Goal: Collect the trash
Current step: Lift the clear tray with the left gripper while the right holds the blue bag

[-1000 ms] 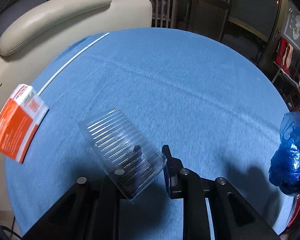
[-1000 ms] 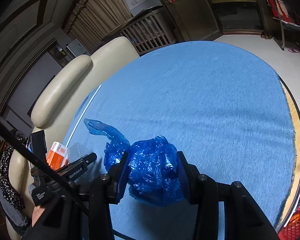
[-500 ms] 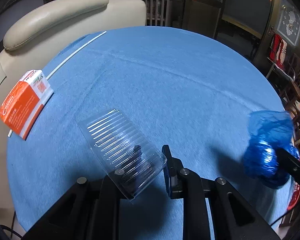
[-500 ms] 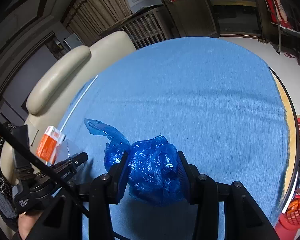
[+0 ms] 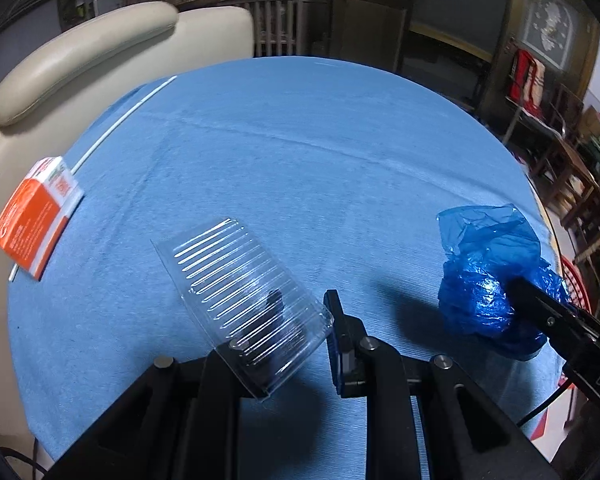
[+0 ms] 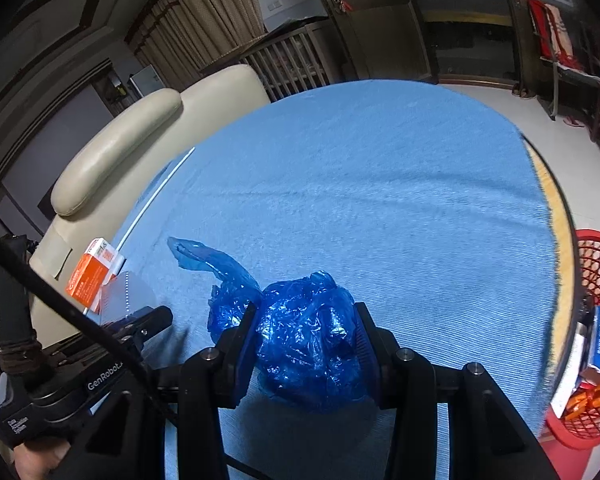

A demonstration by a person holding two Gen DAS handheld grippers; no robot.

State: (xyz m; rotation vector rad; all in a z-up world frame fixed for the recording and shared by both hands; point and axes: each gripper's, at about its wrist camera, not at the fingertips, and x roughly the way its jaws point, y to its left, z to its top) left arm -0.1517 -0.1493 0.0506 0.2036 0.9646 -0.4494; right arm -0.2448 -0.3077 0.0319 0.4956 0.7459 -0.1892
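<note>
My left gripper (image 5: 296, 332) is shut on a clear ribbed plastic container (image 5: 236, 276), held above the blue tablecloth (image 5: 300, 152). My right gripper (image 6: 306, 340) is shut on a crumpled blue plastic bag (image 6: 308, 336), also seen at the right of the left wrist view (image 5: 488, 280). An orange and white carton (image 5: 34, 216) lies at the table's left edge, also in the right wrist view (image 6: 90, 274). A red mesh basket (image 6: 592, 344) with trash stands on the floor right of the table.
A white straw-like rod (image 5: 120, 120) lies along the table's left rim. A cream leather chair (image 5: 100, 52) stands behind the table on the left. Wooden furniture and chairs (image 5: 572, 168) stand to the right.
My right gripper with the blue bag has moved right towards the table's edge, so the red basket has come into its view. The left gripper has shifted a little, still holding the container.
</note>
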